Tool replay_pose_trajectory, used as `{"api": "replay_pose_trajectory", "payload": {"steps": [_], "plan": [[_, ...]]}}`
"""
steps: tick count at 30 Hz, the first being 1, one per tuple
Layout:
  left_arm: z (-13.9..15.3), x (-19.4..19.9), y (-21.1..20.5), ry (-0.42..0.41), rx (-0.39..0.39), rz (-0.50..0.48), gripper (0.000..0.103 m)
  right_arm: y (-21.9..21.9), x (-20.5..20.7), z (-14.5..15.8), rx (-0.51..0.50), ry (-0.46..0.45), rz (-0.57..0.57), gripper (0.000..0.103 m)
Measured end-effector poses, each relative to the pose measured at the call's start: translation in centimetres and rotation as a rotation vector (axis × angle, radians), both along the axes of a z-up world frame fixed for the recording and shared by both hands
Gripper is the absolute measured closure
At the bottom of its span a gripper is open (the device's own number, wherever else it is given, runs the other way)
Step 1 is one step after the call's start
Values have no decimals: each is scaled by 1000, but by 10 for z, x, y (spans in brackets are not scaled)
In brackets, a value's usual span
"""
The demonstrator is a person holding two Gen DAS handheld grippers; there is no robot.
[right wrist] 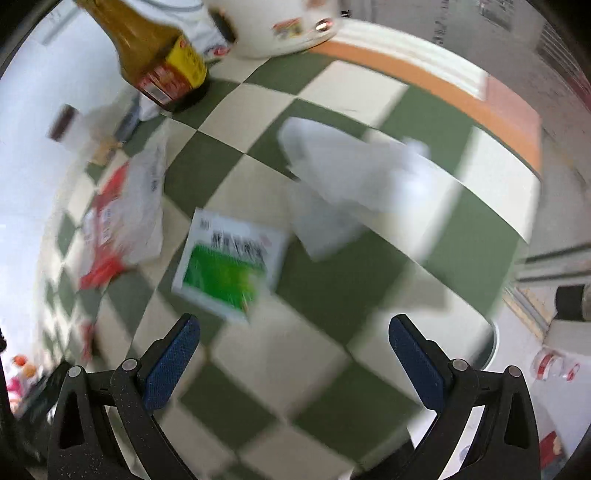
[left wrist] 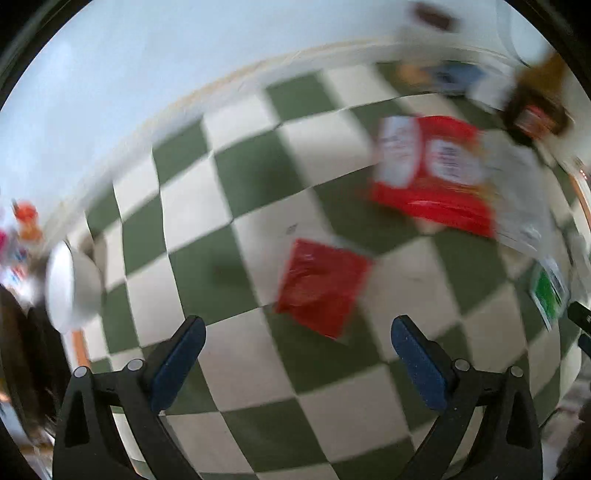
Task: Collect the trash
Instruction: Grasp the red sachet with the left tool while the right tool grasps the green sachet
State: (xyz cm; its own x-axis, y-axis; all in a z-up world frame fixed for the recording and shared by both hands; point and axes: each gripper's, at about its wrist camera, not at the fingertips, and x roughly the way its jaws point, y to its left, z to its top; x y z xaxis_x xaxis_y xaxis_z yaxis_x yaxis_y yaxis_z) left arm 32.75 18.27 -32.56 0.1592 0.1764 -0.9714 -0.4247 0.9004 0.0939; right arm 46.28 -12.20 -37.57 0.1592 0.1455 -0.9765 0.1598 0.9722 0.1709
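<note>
Both views are motion-blurred. My left gripper (left wrist: 297, 334) is open and empty above a green-and-white checkered tablecloth (left wrist: 229, 206). A small red wrapper (left wrist: 321, 286) lies just ahead between its fingers. A larger red-and-white snack bag (left wrist: 432, 170) lies farther right, partly under a clear plastic bag (left wrist: 521, 199). My right gripper (right wrist: 293, 332) is open and empty. A green-and-white box (right wrist: 231, 264) lies just ahead of it, crumpled white tissue (right wrist: 354, 177) beyond. The snack bag (right wrist: 107, 229) shows at left.
A brown sauce bottle (right wrist: 155, 51) and a white pot (right wrist: 280, 26) stand at the far edge. A white bowl (left wrist: 72, 284) sits at the left. The table's right edge (right wrist: 517, 221) drops off to the floor. A plastic bottle (right wrist: 554, 365) lies below.
</note>
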Motion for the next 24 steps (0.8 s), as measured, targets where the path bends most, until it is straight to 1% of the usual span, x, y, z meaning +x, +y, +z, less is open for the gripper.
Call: {"api": "replay_pose_trajectory", "payload": {"steps": [3,4,5,6,7,8,9,10,11,12,13,14,16,17,18,20,24], "plan": [[-21,1,20,-5,-85,24,4,21,18,-16,-65,-6,15,0],[-27,2,23,-11,-113,20,9,28,20,-17,-116,-21,18,1],[-32,3,25,-8,-129,19,15,35,23,-18,-147,-34,26,1],[-37,4,27,-8,-148,16,33,43,24,-21,-184,-41,40,1],[-39,5,27,-12,-146,13,38,48,25,-22,-203,-44,50,2],[-37,5,26,-30,-133,2,46,53,24,-20,-202,-72,63,4],[-37,6,26,-36,-112,-16,61,59,24,-17,-204,-94,79,11],[-36,7,26,-39,-91,-27,68,63,23,-15,-204,-109,92,24],[-34,6,27,-44,-82,-34,70,69,22,-12,-206,-124,109,33],[-33,6,27,-44,-81,-39,75,73,22,-10,-203,-136,120,60],[-31,5,28,-46,-75,-42,83,77,21,-7,-189,-141,138,96],[-28,3,28,-49,-55,-49,85,78,21,-7,-162,-134,141,101],[-20,-1,25,-58,-31,-64,89,72,19,-6,-110,-131,119,101],[-15,-2,23,-63,-25,-73,89,65,16,-4,-54,-134,95,101],[-10,-5,22,-71,-20,-80,90,60,13,-2,-23,-136,81,101],[1,-9,13,-87,-9,-97,96,48,4,9,45,-160,58,101],[29,-22,-2,-131,0,-142,96,31,-16,32,114,-202,45,102]]}}
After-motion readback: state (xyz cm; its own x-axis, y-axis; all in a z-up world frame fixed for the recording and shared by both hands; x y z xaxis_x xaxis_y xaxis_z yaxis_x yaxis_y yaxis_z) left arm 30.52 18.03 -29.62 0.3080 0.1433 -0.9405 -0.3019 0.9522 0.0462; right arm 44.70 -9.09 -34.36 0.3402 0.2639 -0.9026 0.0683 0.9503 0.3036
